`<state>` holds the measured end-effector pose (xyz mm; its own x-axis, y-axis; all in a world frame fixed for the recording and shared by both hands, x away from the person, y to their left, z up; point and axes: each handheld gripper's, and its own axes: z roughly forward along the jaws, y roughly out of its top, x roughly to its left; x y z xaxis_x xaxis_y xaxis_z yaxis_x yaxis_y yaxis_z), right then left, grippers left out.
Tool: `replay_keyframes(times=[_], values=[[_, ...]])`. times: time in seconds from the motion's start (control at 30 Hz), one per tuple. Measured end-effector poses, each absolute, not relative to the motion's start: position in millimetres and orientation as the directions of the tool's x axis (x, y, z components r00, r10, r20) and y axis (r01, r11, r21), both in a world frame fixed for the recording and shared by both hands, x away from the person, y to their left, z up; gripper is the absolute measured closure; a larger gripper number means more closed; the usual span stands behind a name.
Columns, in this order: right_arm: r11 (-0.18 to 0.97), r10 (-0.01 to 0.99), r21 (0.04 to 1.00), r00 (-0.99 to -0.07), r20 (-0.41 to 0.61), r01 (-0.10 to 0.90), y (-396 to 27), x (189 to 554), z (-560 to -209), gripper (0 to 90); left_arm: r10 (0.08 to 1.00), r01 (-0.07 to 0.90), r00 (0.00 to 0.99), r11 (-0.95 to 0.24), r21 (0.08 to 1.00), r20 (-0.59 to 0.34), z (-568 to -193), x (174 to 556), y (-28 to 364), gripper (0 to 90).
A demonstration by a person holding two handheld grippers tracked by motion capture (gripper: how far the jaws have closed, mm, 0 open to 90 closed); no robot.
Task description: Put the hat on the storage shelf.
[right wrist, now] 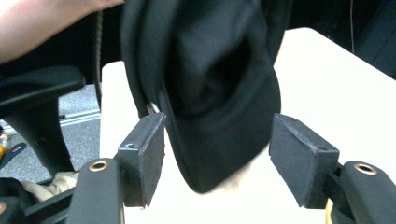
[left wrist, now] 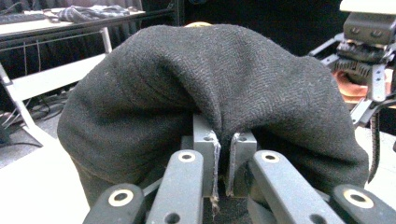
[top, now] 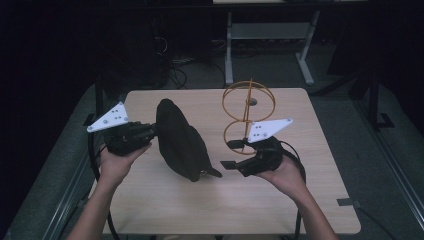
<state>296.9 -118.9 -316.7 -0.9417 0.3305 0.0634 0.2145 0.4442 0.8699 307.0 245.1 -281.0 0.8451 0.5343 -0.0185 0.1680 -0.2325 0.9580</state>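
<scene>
Left gripper view: cap (left wrist: 210,84) fabric pinched between shut pads.
High view: cap hangs over the tabletop (top: 150,205) centre, gold wire stand (top: 248,112) near the far edge.
Left gripper (top: 150,131): clamped on cap.
Right gripper (right wrist: 217,158): jaws apart (brim between, untouched).

A black, perhaps herringbone-weave cap (top: 181,141) beside a golden-yellow wire stand (top: 247,116) on a pale wood table (top: 320,200).

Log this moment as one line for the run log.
left gripper: shut on black cap, lifted | right gripper: open, pads either side of cap brim | gold wire stand: upright on table
</scene>
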Motion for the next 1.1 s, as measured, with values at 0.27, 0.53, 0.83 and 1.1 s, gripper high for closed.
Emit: replay_keyframes(times=[0.27,0.53,0.83,1.1], values=[[0.439,0.389,0.853,-0.916,0.102,0.282,-147.6,298.8,-342.7,30.8,0.537,0.17,0.843,-0.247,0.954,-0.011,-269.9,311.5,244.5,85.3],[0.419,0.461,0.846,-0.88,0.114,0.329,-177.2,296.3,-361.9,27.9,0.539,0.182,0.842,-0.238,0.954,-0.026,-263.1,317.8,244.0,85.4],[0.388,0.534,0.841,-0.836,0.129,0.377,-209.6,289.4,-383.8,27.2,0.539,0.192,0.841,-0.223,0.956,-0.043,-257.3,326.8,242.5,85.4],[0.351,0.588,0.833,-0.793,0.159,0.428,-235.0,289.1,-399.2,26.8,0.538,0.201,0.842,-0.232,0.952,-0.047,-252.8,336.3,237.6,85.3]])
